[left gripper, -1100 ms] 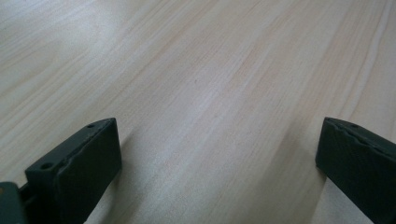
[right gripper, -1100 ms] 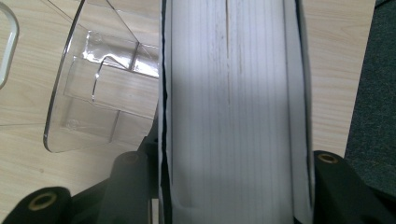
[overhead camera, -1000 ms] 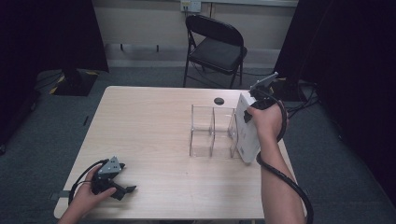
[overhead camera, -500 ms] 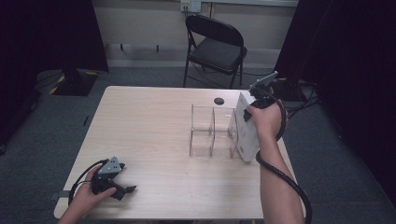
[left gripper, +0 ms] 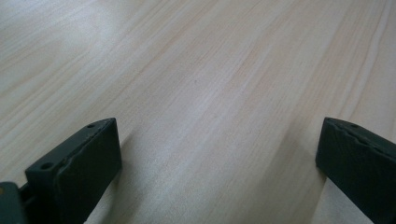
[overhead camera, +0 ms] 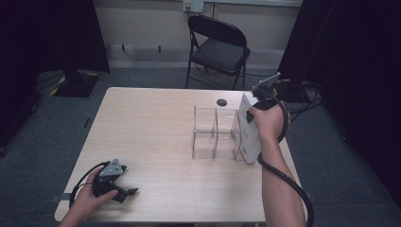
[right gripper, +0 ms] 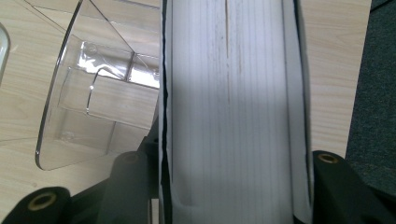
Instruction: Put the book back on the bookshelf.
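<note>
Book sits clamped between the right gripper fingers, upright beside the clear acrylic rack, unmoved since a second ago: insertion seems paused. Left gripper fingers gape wide, empty, over bare surface.

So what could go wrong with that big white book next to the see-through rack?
The right gripper clamps the thick white book only by its bottom end, so it might tip or slip. The book stands right beside the clear rack, which looks light, so a bump could shove it. Both sit near the table's right edge, so a slip might drop the book on the floor. The left gripper rests far off, too far to help.
</note>
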`<state>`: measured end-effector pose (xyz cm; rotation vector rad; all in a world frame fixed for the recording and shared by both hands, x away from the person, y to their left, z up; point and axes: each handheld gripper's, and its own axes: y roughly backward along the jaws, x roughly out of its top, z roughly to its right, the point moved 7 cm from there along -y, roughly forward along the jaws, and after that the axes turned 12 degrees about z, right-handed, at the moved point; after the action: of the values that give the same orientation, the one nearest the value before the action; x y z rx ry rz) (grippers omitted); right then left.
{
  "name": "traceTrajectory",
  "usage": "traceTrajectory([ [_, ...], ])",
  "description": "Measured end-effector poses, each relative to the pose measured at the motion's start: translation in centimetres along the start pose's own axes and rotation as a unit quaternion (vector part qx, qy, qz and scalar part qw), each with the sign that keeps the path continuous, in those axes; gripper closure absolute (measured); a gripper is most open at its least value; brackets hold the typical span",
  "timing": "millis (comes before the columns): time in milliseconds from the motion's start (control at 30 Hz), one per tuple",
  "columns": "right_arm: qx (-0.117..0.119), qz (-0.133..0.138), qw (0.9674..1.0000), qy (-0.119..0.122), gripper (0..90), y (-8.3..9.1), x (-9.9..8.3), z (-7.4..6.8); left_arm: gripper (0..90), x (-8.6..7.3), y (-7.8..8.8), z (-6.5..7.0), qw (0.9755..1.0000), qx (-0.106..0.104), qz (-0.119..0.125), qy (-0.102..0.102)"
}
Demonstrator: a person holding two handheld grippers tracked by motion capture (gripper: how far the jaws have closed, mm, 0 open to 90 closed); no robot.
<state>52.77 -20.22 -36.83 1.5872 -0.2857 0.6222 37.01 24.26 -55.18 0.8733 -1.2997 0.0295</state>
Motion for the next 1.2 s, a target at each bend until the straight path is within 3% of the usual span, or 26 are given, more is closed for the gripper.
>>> traceTrajectory([
  [1200,0.007,0.010,0.9998,-0.013,46.0,-0.03,-0.55,0.15,0.0,0.03,-0.08,0.04,1.0000,0.000,0.003,0.003],
])
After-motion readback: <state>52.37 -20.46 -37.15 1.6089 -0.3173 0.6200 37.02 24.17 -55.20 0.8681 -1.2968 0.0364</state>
